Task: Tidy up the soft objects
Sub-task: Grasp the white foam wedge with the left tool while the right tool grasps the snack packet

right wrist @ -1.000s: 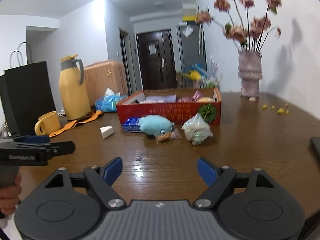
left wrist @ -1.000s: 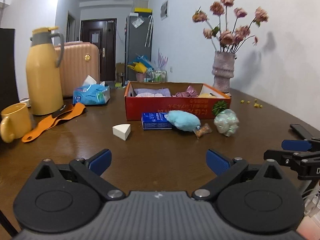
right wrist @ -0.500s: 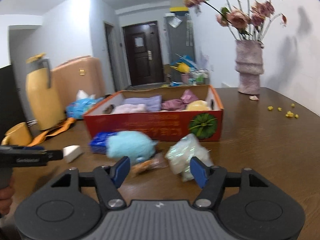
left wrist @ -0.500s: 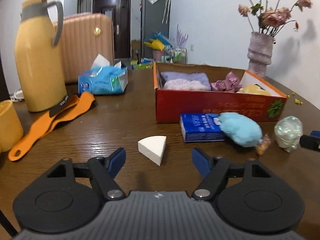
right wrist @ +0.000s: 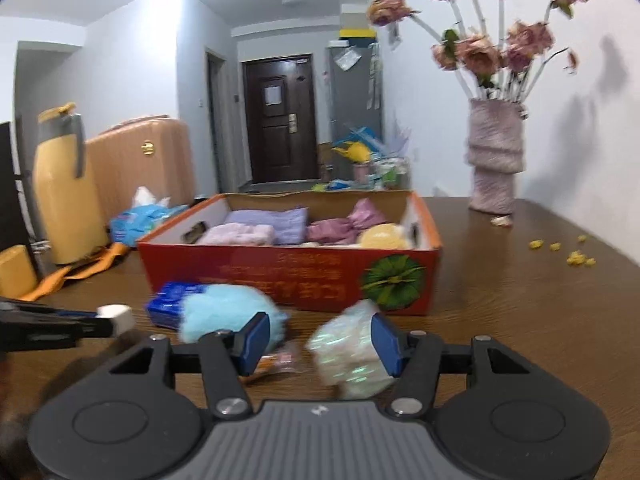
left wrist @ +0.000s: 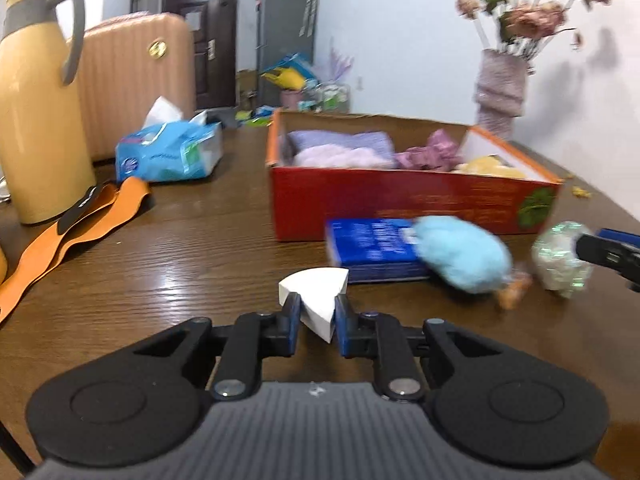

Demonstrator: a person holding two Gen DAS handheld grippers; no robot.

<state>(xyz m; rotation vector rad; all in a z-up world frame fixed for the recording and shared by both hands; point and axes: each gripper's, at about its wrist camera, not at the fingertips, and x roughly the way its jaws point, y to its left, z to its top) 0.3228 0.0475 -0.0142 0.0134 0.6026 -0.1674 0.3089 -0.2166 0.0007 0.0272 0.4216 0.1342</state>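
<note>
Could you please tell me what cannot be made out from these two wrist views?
- Left wrist view: blue box lettering, blurred; its right end hidden by the fluffy blue toy.
- Right wrist view: snack packet, blurred and partly behind a gripper finger.
- Right wrist view: yellow mug, cut off at the left edge.

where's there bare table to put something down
Bare: the table between the orange strap and red box, and right of the box toward the vase. Crowded: in front of the box, around the blue pack, blue plush and shiny bag.
</note>
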